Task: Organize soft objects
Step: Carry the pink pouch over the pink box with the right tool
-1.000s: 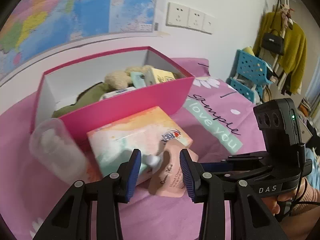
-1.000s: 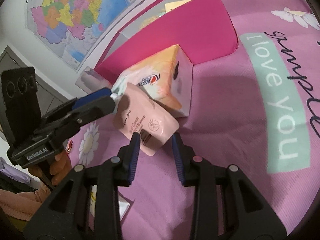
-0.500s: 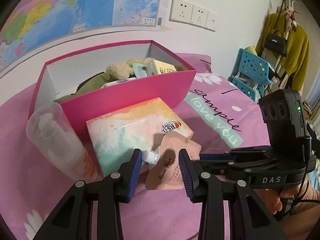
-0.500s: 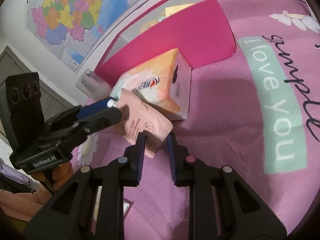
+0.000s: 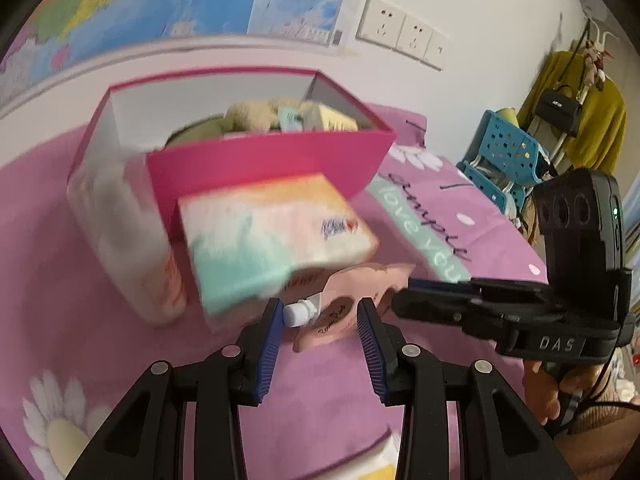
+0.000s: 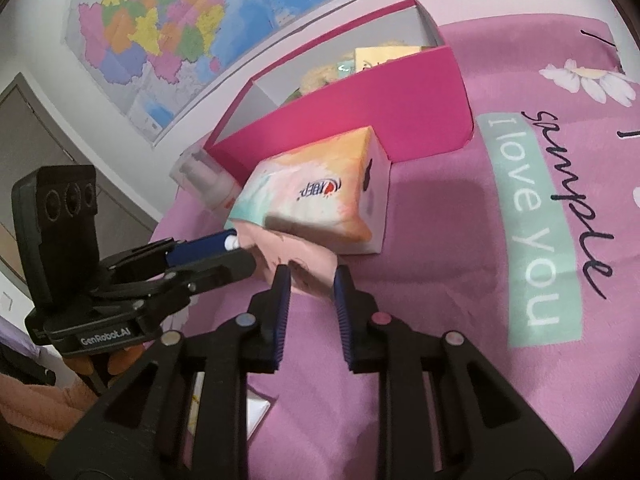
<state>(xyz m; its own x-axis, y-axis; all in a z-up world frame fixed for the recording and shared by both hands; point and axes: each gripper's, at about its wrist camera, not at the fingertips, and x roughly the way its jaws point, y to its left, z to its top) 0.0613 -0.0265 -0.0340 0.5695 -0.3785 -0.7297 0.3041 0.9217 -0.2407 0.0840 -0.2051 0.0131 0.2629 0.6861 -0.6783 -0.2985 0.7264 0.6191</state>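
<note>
One tissue pack lies against the pouch, fronting the box.

We see the right gripper now closer on the pink pouch: its jaws have just been closing, and the pouch's lower corner sits between them, where a second ago it lay just ahead of the tips. The pouch's white cap now sits against the left gripper's left pad; earlier it lay ahead of the fingers. In the left view the tissue pack now overlaps the pouch more.
</note>
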